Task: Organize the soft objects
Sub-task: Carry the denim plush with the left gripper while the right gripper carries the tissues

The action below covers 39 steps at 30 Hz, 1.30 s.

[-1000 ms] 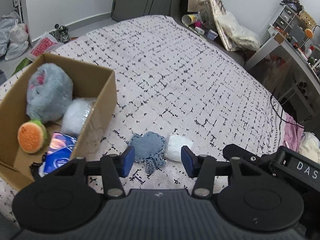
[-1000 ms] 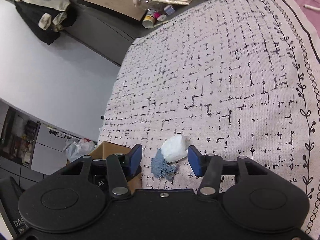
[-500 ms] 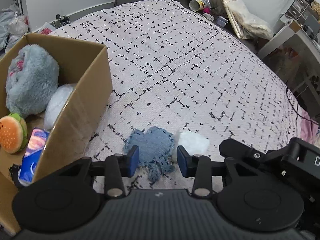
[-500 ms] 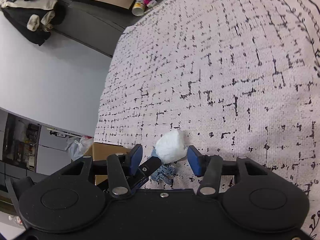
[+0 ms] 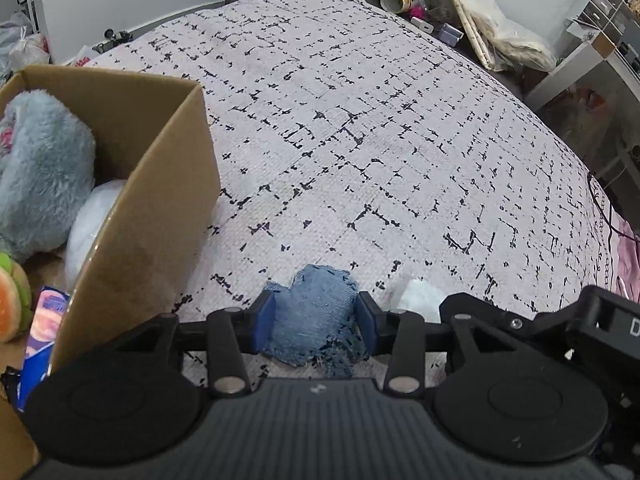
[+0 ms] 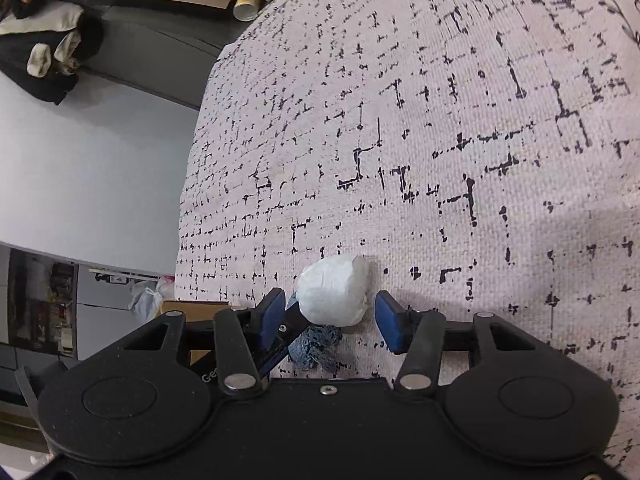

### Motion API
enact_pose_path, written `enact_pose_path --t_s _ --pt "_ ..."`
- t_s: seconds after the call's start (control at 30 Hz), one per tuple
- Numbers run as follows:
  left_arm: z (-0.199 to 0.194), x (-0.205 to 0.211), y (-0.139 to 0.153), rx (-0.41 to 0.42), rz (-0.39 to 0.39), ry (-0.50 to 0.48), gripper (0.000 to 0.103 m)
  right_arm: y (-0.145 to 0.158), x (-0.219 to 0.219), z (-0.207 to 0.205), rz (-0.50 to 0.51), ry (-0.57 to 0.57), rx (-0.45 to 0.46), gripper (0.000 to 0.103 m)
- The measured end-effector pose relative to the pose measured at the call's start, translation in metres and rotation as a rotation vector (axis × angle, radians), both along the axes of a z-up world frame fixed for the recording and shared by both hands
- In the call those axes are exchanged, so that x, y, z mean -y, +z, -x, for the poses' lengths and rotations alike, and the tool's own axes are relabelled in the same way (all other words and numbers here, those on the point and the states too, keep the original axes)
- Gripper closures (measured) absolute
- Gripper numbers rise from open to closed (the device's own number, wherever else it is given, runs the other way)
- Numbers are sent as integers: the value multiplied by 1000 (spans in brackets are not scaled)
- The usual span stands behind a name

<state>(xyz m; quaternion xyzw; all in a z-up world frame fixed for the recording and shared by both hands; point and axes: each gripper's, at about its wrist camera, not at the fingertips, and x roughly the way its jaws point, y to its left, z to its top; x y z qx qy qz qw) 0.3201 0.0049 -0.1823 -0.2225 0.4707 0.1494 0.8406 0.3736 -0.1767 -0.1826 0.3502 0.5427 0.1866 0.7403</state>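
Denim scrap [image 5: 316, 312], blue and frayed, lies flat on the bed [image 5: 380, 140] just beside the cardboard box [image 5: 132, 240], and it now sits right between the blue pads of the left hand-held gripper [image 5: 316, 320]; a second ago that gripper was higher and the scrap lay ahead of its tips. Its jaws have just been closing, then eased back out a touch; the pads flank the scrap's edges closely, but a firm pinch can't be confirmed, so I read it as open around the cloth. White wad [image 6: 334, 292], soft, maybe wrapped tissue or stuffing, sits on the bed touching the denim's far edge; the right hand-held gripper [image 6: 330, 318] has come down too, and the wad is now between its pads with a clear gap on the right side, so open and not gripping, width unchanged. In the right wrist view the left gripper's finger crosses just under the wad. Box already holds a grey plush toy [image 5: 40, 160], a burger plush [image 5: 14, 304], a white soft bundle [image 5: 92, 220] and a blue packet [image 5: 40, 332]. Judgement: both hands are at pre-grasp on the last two loose items; closing and carrying to the box comes next.
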Motion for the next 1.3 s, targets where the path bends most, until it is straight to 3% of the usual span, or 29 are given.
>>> enact_pose_path --t_s 0.33,0.47,0.77,1.3 --pt "-2 -4 -6 -6 34 -4 61 -13 -20 -9 25 5 -5 54" --pt "-4 -3 -7 -11 24 -24 60 -14 -21 -9 46 4 -5 63" --pt "4 -7 1 13 52 -35 67 1 -20 -4 109 6 23 64" --pt "41 -6 59 96 -9 -22 67 48 -2 20 105 1 164 64"
